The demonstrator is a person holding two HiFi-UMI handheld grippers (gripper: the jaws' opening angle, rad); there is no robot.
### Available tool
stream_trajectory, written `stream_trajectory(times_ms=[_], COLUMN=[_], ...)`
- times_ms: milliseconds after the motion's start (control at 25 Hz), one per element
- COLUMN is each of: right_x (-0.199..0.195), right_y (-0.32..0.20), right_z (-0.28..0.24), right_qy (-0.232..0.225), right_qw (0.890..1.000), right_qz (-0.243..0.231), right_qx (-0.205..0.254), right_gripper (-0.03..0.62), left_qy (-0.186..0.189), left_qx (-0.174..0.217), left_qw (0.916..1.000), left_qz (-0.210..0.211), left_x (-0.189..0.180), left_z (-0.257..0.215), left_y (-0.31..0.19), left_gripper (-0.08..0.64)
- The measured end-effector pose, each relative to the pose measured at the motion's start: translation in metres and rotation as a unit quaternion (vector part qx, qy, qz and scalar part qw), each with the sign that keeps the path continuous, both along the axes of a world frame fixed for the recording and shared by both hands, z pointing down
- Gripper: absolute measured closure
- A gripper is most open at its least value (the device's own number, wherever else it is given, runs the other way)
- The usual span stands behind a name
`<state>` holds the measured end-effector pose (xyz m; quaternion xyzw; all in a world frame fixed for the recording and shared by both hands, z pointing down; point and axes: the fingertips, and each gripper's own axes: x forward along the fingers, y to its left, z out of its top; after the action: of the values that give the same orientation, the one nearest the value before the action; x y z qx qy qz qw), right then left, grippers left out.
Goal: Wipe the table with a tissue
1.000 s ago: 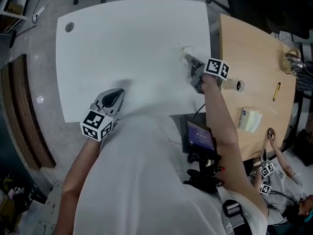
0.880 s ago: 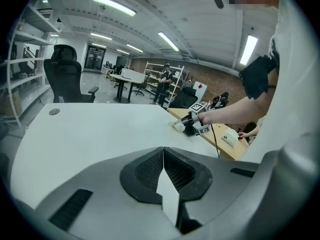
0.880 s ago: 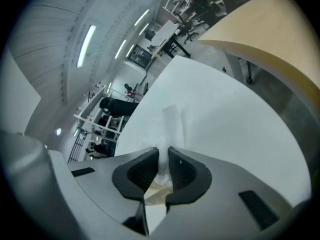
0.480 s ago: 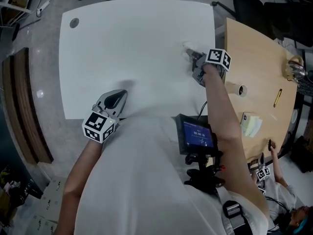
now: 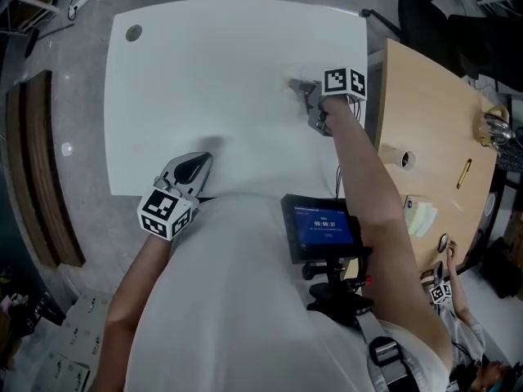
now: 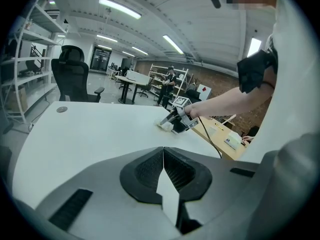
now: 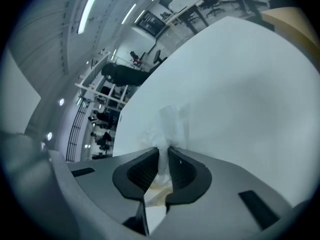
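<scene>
Head view shows us a white desk (image 5: 204,80) on grey floor (image 5: 82,64); our right gripper (image 5: 305,90) pinches the tissue (image 7: 172,121) there, left gripper (image 5: 189,168) closed.

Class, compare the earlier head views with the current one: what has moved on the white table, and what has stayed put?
The right tool, shut on the tissue, has slid left across the table, away from its right edge, dragging the tissue along. Nothing was picked up or let go. The left tool stayed at the near edge, shut and empty.
</scene>
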<state>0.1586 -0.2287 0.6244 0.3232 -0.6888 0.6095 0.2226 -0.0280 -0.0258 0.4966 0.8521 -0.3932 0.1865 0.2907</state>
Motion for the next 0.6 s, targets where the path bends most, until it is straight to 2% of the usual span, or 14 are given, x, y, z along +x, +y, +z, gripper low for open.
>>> stream_trajectory(times_ms=[160,240,320,400,520,600], right_x=[-0.031,-0.027,-0.009,0.014,0.051,0.080], right_y=[0.034,0.049,0.057,0.053,0.030,0.017], right_z=[0.002,0.001,0.000,-0.003,-0.023,-0.030], right_qy=[-0.005,0.004,0.023,0.043,0.021,0.015], right_qw=[0.994,0.989,0.986,0.988,0.998,0.999], right_qz=[-0.104,-0.147,-0.166,-0.147,-0.060,-0.009], right_qx=[-0.016,-0.017,-0.013,0.000,0.027,0.033], right_gripper=[0.535,0.535,0.535,0.535,0.535,0.535], left_qy=[0.002,0.003,0.003,0.003,0.004,0.004], left_qx=[0.002,0.002,0.003,0.005,0.006,0.005], left_qw=[1.0000,1.0000,0.9999,0.9999,0.9999,0.9999], left_qz=[0.003,0.007,0.011,0.012,0.014,0.016], left_x=[0.000,0.002,0.005,0.006,0.007,0.008], left_z=[0.000,0.000,-0.002,-0.003,-0.003,-0.002], left_y=[-0.004,-0.006,-0.006,-0.006,-0.006,-0.005], left_gripper=[0.552,0.552,0.552,0.552,0.552,0.552])
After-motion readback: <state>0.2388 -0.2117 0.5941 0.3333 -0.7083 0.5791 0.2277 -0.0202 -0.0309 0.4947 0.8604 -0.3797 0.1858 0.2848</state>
